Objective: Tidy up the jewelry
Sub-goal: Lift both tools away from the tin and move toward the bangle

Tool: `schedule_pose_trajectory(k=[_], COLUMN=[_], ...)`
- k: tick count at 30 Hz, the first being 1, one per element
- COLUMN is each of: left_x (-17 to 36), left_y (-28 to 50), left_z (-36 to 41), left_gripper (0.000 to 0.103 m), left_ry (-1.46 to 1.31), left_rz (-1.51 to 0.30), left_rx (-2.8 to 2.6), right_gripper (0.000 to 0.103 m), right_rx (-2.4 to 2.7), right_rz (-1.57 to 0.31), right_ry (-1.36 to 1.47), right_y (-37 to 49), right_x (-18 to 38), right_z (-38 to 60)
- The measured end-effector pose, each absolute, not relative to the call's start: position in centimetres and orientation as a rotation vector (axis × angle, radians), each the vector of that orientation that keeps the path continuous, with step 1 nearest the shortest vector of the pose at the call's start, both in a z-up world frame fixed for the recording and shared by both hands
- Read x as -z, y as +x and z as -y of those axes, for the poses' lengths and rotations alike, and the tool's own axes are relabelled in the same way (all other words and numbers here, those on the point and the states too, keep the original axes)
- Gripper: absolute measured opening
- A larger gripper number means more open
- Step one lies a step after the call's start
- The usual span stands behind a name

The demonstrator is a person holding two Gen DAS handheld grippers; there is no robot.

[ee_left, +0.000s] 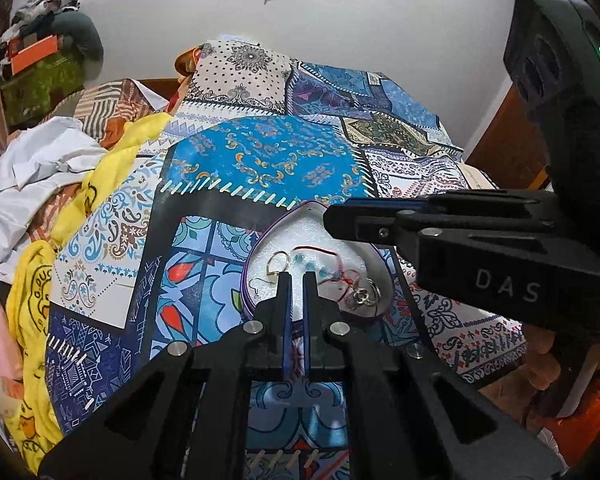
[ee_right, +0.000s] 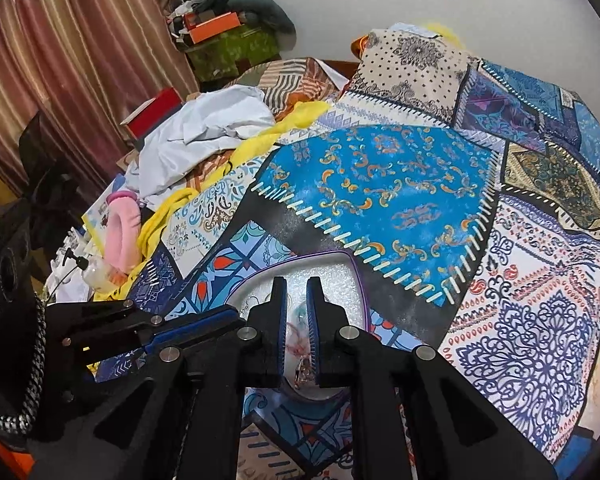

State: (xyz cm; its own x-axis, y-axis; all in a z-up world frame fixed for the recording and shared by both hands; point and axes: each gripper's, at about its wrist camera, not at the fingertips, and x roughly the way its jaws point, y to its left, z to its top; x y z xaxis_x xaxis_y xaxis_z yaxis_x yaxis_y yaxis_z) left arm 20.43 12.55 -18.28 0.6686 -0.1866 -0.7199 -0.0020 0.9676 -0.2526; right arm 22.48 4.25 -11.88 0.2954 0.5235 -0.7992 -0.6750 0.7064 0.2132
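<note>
In the left wrist view, the left gripper [ee_left: 297,277] rises from the bottom centre of the frame with its two blue-lined fingers [ee_left: 284,300] drawn close together, only a narrow slit between them and nothing visibly caught there. Its tips hang over the near edge of a heart-shaped tray [ee_left: 255,252] with a white foam floor and a purple rim, which lies on the patchwork bedspread [ee_left: 259,160] at centre frame. In the tray, a gold hoop [ee_left: 279,261] sits just left of the fingertips, a thin hook earring [ee_left: 259,283] lies below it, a red thread [ee_left: 320,249] loops across the middle, and a silver cluster [ee_left: 363,295] rests at the right. The right gripper [ee_left: 332,218] reaches in from the right of the frame above the tray's far rim; whether its jaws are parted cannot be told here. Yellow cloth [ee_left: 111,172] and white cloth [ee_left: 47,152] are heaped at the left. In the right wrist view, the right gripper [ee_right: 296,286] stands at bottom centre over the same tray [ee_right: 356,272], its fingers narrowly spaced with an empty gap. Between them a silver piece [ee_right: 302,372] and pinkish thread [ee_right: 297,340] show on the foam. The left gripper [ee_right: 235,314] enters from the lower left, its tip at the tray's left edge. A pink cloth [ee_right: 123,228] lies at the left.
</note>
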Motion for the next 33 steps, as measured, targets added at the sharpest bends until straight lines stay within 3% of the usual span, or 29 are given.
schedule_pose_trajectory(k=[9,14,17,25,33], left_x=[15.4,13.5,12.4,10.5,11.0], left_y=[18.9,17.8,17.3,16.9,17.8], left_z=[-11.6,-10.9,-10.2,-7.3,-3.7], left_gripper=[0.013,0.031,0.038,0.063,0.065], left_ry=[-0.185,-0.165,-0.155,-0.127,-0.095], left_rz=[-0.783,-0.746,-0.725,-0.695,-0.730], left_rx=[0.070,0.058,0.059,0.075,0.122], right_gripper=[0.019,0.031,0.036,0.045,0.045], right_rx=[-0.756,-0.707,-0.683,-0.580,-0.492], right_rz=[-0.890,-0.823,-0.787,-0.713,-0.714], right_ry=[-0.174,-0.148,-0.132,-0.111,-0.089], right_y=[21.0,20.0,19.3,17.6,16.6], right_x=[9.0,7.0,5.9,4.1,4.8], right_z=[-1.9,0.8,2.5,7.9,12.4])
